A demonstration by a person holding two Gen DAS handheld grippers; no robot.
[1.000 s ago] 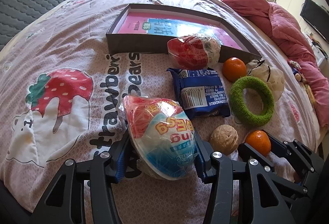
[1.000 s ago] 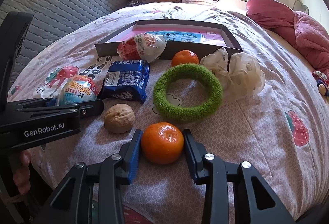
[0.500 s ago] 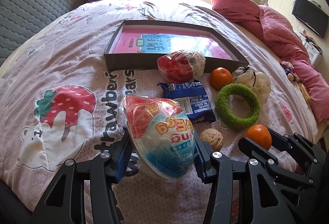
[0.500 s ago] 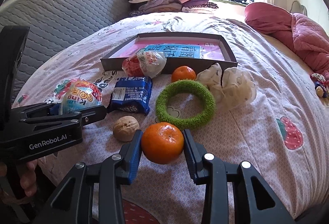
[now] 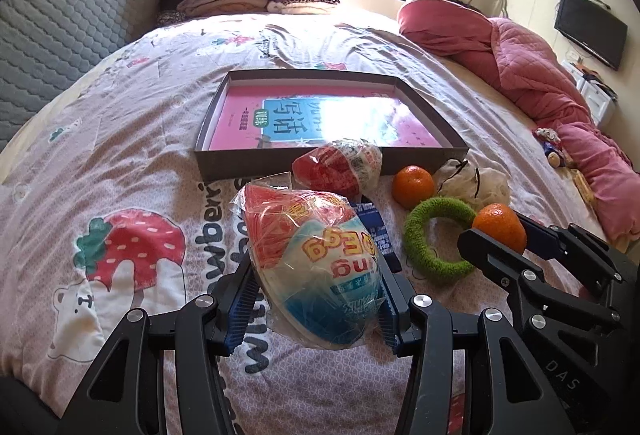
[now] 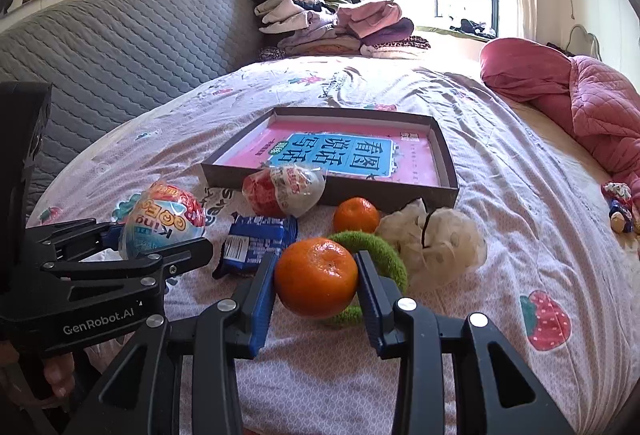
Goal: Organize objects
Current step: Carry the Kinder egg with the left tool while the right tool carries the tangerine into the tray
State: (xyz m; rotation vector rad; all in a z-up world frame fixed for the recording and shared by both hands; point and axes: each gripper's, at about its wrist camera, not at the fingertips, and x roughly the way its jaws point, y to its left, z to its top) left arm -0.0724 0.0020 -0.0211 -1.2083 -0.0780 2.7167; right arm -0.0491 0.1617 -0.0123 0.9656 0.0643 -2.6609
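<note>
While tools (image 5: 316,299) (image 6: 316,277) grip, walnut apparently hidden.

Hidden and cut-off parts

The blue foil snack packet (image 5: 378,235) is mostly covered by the plastic-wrapped toy egg (image 5: 316,263) (left wrist view); the fuzzy green ring (image 6: 376,255) sits partly behind the held orange tangerine (image 6: 316,277); print on the packet is unreadable.

Both tools are matte black linkage frames with triangular cut-outs in the arms and round silver screws at each pivot. The left gripper (image 5: 316,299) carries ribbed blue pads on the inner faces of its fingers (image 5: 240,309); the right gripper (image 6: 316,275) has the same blue pads. White lettering reads "GenRobot.AI" on the side of the left unit, and "DAS" shows faintly on the right one's housing.
</note>
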